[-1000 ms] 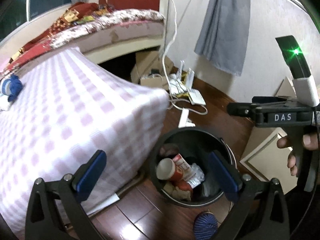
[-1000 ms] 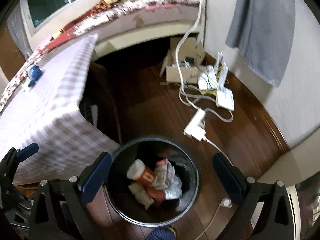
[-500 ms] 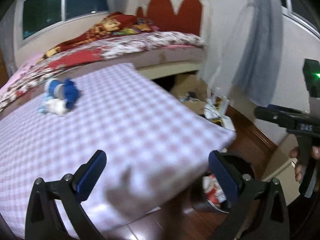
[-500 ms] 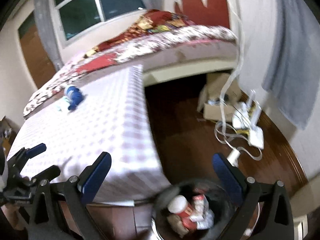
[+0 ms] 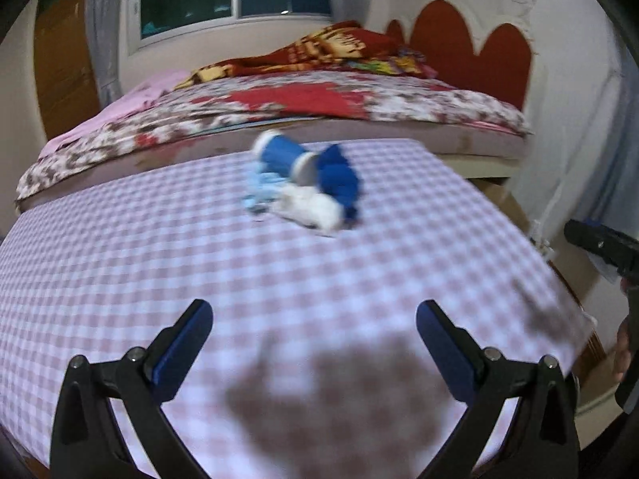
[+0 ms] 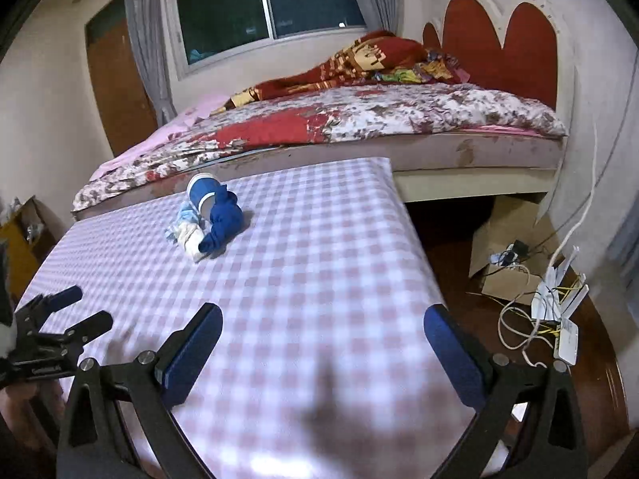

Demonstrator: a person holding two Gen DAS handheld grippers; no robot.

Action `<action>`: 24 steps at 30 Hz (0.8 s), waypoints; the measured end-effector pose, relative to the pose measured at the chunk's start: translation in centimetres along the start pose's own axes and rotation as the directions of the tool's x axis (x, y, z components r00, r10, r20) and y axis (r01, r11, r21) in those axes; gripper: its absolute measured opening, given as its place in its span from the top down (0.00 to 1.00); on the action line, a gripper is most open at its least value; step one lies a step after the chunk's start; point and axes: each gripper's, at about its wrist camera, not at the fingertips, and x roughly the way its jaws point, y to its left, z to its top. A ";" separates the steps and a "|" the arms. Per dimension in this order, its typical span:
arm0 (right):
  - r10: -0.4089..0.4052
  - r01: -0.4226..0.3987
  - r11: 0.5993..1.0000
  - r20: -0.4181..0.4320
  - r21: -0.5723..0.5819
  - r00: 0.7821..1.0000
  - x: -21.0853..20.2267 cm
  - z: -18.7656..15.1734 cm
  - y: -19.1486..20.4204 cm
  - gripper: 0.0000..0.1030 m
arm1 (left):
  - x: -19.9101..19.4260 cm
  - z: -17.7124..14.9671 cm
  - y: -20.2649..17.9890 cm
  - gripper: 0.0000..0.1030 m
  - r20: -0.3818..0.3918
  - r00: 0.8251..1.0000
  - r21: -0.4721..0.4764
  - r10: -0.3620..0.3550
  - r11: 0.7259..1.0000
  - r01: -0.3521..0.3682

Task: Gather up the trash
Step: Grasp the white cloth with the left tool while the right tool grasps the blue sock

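Left wrist view: your left hand-held gripper hangs over the near part of the bench, its blue pads spread wide with nothing between them. That suits an approach, since nothing is within reach yet. The trash pile lies well ahead, toward the far edge of the bench and roughly midway along it: a blue cup on its side, a dark blue crumpled piece just beside it, and a white wad with pale blue scraps in front. The picture is blurred, so you cannot tell which pieces touch. Your gripper is aimed almost straight at the pile, which I judge to be deliberate alignment. At the right edge of this view, past the bench's right edge, part of your other tool shows.

Right wrist view: your right hand-held gripper sits nearer the bench's right edge, also spread apart and empty. From here the trash pile appears ahead and to the left, well apart from the pads. The bed runs just behind the bench's far edge. The left tool shows at the lower left, over the bench's near left part.

Judgement: the pieces are loose and light; the cup may roll if nudged, so close on one piece at a time.
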 end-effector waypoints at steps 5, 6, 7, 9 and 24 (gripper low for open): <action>0.043 -0.045 0.997 -0.042 -0.064 0.998 5.2 2.9 3.3 0.13 | 2.9 2.1 3.6 0.10 -0.002 1.000 -0.043 0.018 0.999 -0.018; 0.055 -0.060 0.995 -0.060 -0.077 0.997 6.4 3.4 4.0 0.16 | 3.7 2.5 4.2 0.12 -0.007 1.000 -0.053 0.011 0.999 -0.011; 0.064 -0.071 0.993 -0.075 -0.090 0.995 7.7 3.9 4.8 0.18 | 4.2 2.8 4.6 0.12 -0.013 1.000 -0.057 0.003 0.998 -0.004; 0.080 -0.091 0.989 -0.096 -0.113 0.992 10.1 4.7 6.2 0.19 | 5.3 3.2 5.0 0.14 -0.018 1.000 -0.058 0.002 0.998 -0.003; 0.263 -0.297 0.952 -0.301 -0.074 0.917 23.7 8.0 9.3 0.64 | 10.4 5.0 4.6 0.22 -0.060 0.997 -0.093 -0.037 0.995 0.032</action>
